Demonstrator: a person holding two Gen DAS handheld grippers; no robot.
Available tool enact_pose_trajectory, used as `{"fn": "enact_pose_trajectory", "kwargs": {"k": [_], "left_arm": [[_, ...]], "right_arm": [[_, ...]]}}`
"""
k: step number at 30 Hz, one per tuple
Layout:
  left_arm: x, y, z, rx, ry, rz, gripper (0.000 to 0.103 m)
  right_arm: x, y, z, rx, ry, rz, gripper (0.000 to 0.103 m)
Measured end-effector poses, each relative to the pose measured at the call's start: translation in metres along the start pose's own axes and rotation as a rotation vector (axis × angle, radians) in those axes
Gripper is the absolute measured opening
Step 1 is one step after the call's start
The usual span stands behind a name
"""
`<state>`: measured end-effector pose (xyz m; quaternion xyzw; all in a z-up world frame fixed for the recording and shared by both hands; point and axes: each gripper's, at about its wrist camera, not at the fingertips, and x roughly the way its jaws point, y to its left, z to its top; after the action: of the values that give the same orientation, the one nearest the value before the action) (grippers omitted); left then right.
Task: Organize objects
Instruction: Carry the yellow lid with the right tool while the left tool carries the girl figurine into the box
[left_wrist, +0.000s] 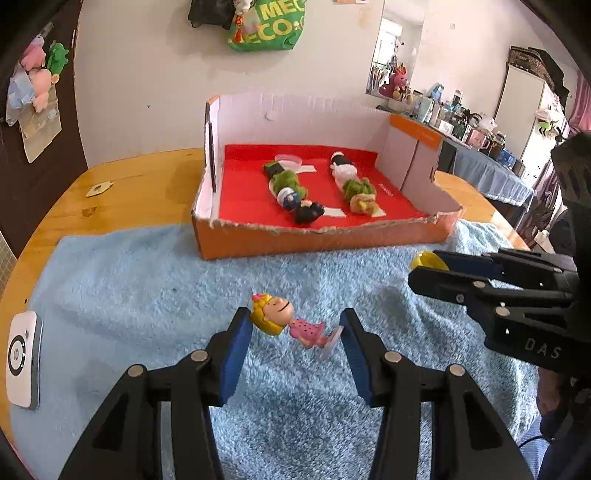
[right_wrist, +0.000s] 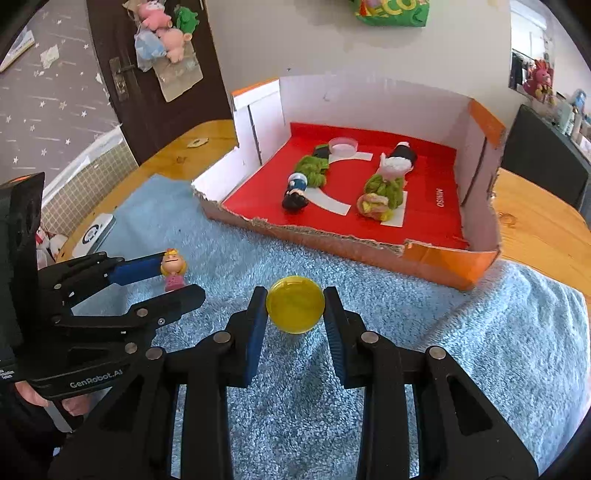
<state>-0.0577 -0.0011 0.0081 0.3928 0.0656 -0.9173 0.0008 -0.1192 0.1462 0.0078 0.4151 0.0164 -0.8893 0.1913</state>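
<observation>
Two claws work over a blue towel (left_wrist: 155, 280) spread on a wooden table (left_wrist: 122, 184). The left claw (left_wrist: 295, 325) is parted around one small doll (left_wrist: 284, 319) with yellow hair and a pink dress; its left pad touches the doll's head, while the clear base sits just beside the right pad, so a firm hold cannot be told. In the right wrist view the same doll (right_wrist: 173, 271) sits between that claw's fingers. The right claw (right_wrist: 295, 306) has its pads against both sides of one yellow disc (right_wrist: 295, 304), gripping it just above the towel.

Beyond them stands one cardboard box (right_wrist: 443, 266) with orange outer walls, a torn front edge and a red floor. Inside lie two dolls side by side: one in green with dark hair (right_wrist: 304, 182), and one in green with pale yellow hair (right_wrist: 384, 188). One clear round disc (right_wrist: 343, 146) rests near the back. One white device (left_wrist: 23, 363) lies at the towel's left edge.
</observation>
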Motion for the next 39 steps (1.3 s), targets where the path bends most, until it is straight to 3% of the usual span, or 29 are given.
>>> {"fn": "enact_pose_trajectory", "kwargs": {"k": [19,39], "left_arm": [[-0.003,-0.009,0.043,0.006,-0.069,-0.023,0.051],[0.031,-0.012,0.093,0.002,-0.05,-0.074,0.051]], "right_arm": [[-0.017,-0.005,0.018,0.024,-0.05,0.003,0.029],[-0.012,-0.034,0.048,0.067,-0.066,-0.054,0.029]]}}
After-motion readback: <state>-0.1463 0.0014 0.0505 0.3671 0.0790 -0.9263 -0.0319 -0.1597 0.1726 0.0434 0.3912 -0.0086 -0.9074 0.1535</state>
